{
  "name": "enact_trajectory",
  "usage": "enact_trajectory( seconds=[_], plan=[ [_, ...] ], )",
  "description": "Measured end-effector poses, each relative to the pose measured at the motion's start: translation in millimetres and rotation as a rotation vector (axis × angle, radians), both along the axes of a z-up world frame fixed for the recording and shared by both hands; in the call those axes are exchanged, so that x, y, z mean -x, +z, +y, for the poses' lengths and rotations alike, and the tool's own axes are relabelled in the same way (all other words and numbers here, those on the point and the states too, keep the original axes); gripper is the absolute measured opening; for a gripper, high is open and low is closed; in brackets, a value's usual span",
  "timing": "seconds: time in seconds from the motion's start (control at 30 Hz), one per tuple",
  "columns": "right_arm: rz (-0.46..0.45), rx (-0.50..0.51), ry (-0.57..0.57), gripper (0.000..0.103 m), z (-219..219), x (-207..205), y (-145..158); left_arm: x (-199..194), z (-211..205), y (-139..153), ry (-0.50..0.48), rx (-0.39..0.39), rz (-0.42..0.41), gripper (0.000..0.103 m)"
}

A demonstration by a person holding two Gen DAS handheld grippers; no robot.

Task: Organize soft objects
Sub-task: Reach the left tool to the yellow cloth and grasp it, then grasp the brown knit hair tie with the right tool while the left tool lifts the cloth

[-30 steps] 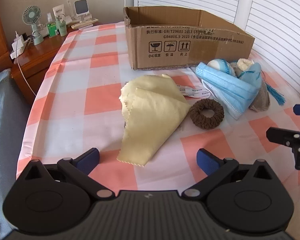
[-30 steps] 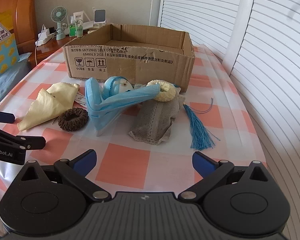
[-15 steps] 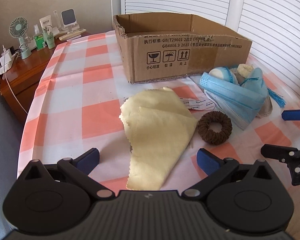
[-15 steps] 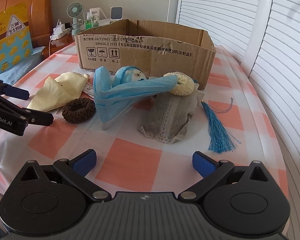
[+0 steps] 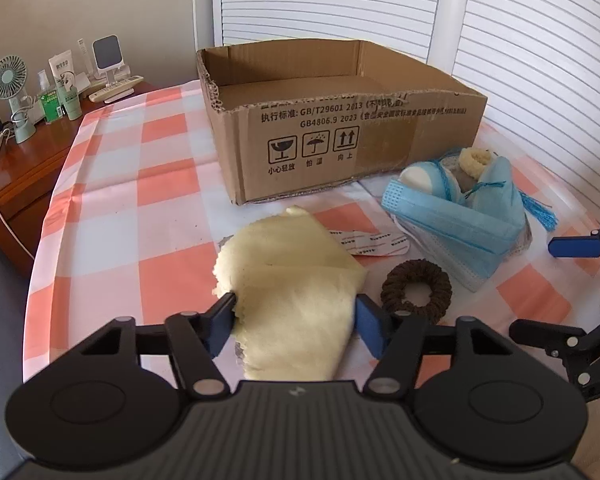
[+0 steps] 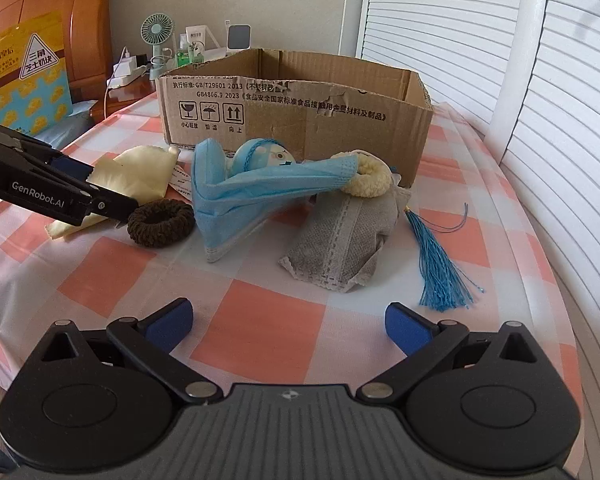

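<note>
The left gripper (image 5: 296,316) straddles the near end of the yellow cloth (image 5: 296,276), its jaws closing with the cloth between them, not yet pinched tight; the cloth lies on the checked tablecloth (image 5: 140,184), its long axis running away toward the cardboard box (image 5: 340,136) just beyond; the right gripper (image 6: 288,322) hangs wide apart and empty, farther off to the right

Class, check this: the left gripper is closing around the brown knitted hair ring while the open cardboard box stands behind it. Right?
Not quite. The left gripper is closing around the pale yellow cloth; the brown knitted hair ring lies beside it, untouched. The open cardboard box does stand behind. The left wrist view shows this.
</note>
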State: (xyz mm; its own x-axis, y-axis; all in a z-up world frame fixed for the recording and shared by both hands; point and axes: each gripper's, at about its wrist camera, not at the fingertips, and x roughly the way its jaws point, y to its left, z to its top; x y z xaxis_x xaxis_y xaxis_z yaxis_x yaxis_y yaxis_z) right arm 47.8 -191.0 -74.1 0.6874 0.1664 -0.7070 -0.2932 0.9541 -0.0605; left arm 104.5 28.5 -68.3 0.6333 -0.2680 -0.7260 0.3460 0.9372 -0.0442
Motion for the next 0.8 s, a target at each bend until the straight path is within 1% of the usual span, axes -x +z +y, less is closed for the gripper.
enact_trajectory(
  seconds=[0.07,0.1,0.17,0.27,0.43,0.5,0.6,0.67,0.77,0.8],
  plan=[
    [-0.002,-0.001,0.000,0.103,0.1,0.3,0.0,2.9,1.3,3.6,-0.007,0.008,-0.010,0.046],
    [-0.002,-0.002,0.000,0.103,0.0,0.8,0.1,3.8,3.1,5.2,-0.002,0.009,-0.016,0.043],
    [-0.003,-0.001,-0.001,0.103,0.1,0.8,0.0,5.5,6.6,8.9,0.004,0.018,-0.024,0.030],
    [-0.004,0.000,-0.005,0.103,0.9,1.2,0.3,8.5,12.0,13.5,0.019,0.023,-0.036,0.021],
    [0.008,0.008,0.008,0.103,4.5,0.8,2.2,17.3,17.9,20.7,0.033,0.009,-0.058,0.017],
    [0.014,0.012,0.045,0.103,9.2,2.6,3.7,20.7,20.7,22.9,0.039,0.013,-0.063,0.016],
    [-0.010,0.041,0.112,0.101,21.6,10.4,6.9,25.8,24.2,26.4,0.048,0.018,-0.071,0.016],
    [-0.032,0.049,0.161,0.099,29.8,15.9,10.9,28.9,26.5,26.8,0.051,0.018,-0.071,0.016],
    [-0.032,0.027,0.235,0.095,39.8,20.6,16.1,31.6,30.2,24.6,0.057,0.020,-0.062,0.017],
    [-0.033,0.025,0.257,0.090,44.3,22.6,17.6,33.0,31.1,23.2,0.057,0.019,-0.058,0.017]
  ],
)
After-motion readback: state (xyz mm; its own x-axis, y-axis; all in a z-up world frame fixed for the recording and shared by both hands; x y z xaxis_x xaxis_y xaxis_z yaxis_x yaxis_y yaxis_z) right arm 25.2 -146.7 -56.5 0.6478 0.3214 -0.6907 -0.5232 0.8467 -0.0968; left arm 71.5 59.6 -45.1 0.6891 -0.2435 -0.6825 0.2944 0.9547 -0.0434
